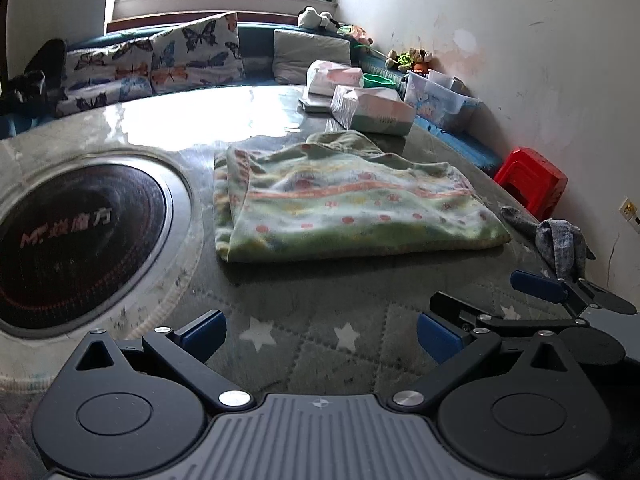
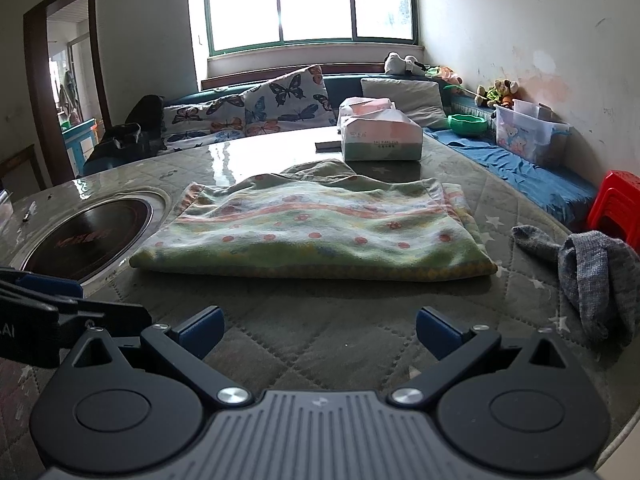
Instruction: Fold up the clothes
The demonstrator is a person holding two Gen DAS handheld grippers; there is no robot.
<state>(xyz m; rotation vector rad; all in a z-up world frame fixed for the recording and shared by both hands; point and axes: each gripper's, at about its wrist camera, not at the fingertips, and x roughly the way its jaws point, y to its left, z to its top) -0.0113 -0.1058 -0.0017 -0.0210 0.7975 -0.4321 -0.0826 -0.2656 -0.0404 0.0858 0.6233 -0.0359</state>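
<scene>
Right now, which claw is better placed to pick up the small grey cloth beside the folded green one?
Probably the right claw. The grey cloth lies on its side, at the table's right edge, while the left claw, also open, sits toward the round cooktop.

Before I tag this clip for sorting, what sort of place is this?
Most likely a home dining or living room: a round quilt-covered table with a built-in black induction hob, a blue bench sofa with butterfly-print cushions under a window, and plush toys by the wall.
</scene>
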